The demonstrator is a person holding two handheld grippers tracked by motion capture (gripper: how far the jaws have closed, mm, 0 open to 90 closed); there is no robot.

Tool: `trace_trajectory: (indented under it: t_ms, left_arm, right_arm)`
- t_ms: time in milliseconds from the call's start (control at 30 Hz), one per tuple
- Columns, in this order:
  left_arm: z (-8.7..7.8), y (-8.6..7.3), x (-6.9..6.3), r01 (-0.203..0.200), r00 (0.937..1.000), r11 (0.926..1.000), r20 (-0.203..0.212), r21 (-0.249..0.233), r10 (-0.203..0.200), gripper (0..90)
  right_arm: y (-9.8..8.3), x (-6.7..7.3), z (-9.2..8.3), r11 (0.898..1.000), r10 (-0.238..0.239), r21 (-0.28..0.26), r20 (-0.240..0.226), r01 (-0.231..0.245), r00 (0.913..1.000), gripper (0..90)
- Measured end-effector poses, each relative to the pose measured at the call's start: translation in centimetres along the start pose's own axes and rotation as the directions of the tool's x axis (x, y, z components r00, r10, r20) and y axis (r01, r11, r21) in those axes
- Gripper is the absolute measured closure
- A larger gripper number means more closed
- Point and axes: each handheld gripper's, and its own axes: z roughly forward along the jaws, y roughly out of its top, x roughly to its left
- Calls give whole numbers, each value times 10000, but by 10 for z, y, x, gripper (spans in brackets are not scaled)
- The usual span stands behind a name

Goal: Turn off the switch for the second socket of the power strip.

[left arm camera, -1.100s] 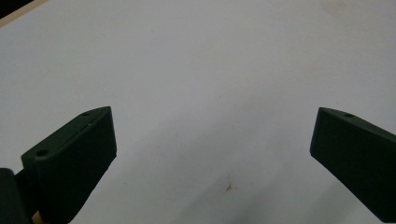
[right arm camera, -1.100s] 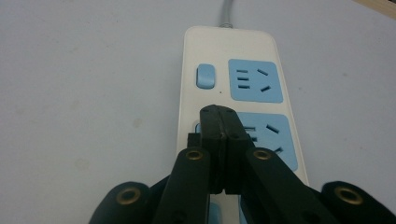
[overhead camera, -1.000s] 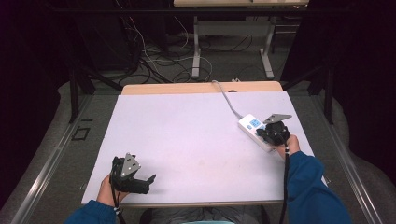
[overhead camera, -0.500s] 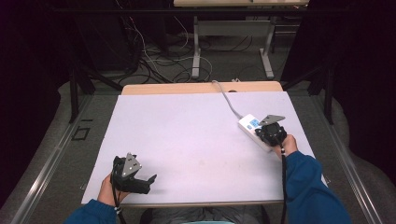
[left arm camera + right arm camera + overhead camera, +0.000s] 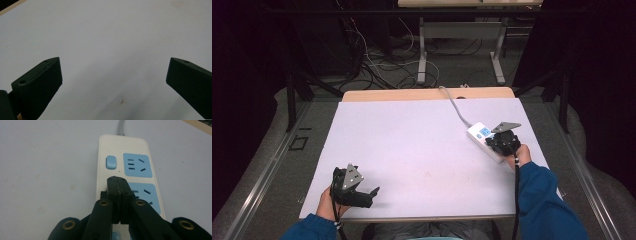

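Right gripper (image 5: 119, 182) closed, tips apparently over power strip (image 5: 127, 150); left gripper (image 5: 113, 75) wide open, empty.

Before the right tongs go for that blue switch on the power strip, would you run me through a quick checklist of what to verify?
1. Right tongs shut, tips together: ok.
2. Tips aimed at the blue switch: not ok; they sit short of it, over the strip's lower part.
3. Tips touching the power strip: cannot tell.
4. Strip lying flat on the white table, cord running to the far edge: ok.
5. Left tongs open, holding nothing, at the near left edge, far from the strip: ok.
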Motion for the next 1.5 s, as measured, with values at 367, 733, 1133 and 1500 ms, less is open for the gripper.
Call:
trace_trajectory:
  t_ms: [367,733,1133,1500]
  left_arm:
    - [0,0,0,-25,10000,10000,6,2,25,5]
    - [0,0,0,-107,9999,9999,12,51,107,4]
    - [1,0,-1,-10,9999,10000,111,35,9,5]
    - [1,0,-1,-7,9999,10000,139,80,6,4]
  right_arm:
    - [0,-1,0,10000,25,2,-45,-25,10000,900]
    - [2,-1,0,9999,50,88,-37,-50,10000,900]
    - [6,3,1,9993,-95,373,234,86,9997,900]
    - [11,7,-1,9981,-400,483,616,371,9973,900]
